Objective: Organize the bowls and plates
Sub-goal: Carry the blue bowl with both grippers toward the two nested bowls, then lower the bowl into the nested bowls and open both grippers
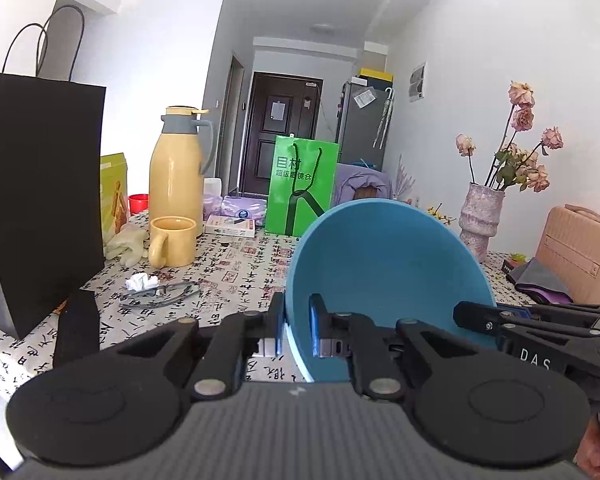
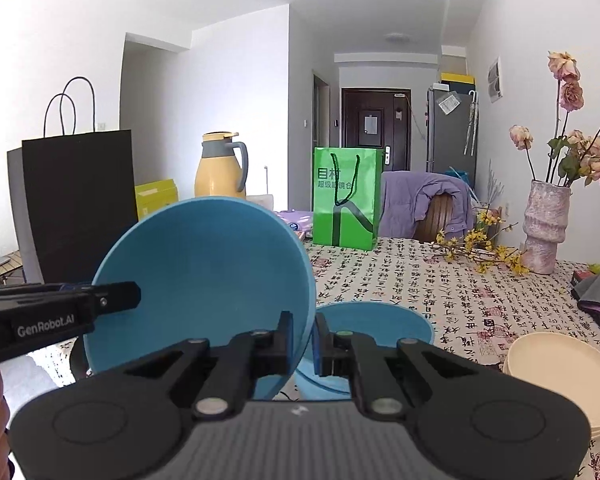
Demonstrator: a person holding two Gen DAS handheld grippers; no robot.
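Bright, even daylight w/ soft shadows; pics sharp at centre, heavy fisheye bending and dark vignette at corners.

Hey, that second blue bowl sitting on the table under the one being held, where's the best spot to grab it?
Probably the near rim of the blue plastic bowl on the table: it sits upright and open, so one finger goes inside the thin wall and one outside, coming down from above on the near side. The lifted blue bowl crowds its left edge.

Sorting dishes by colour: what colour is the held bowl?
Blue; the bowl shows best in the right wrist view.
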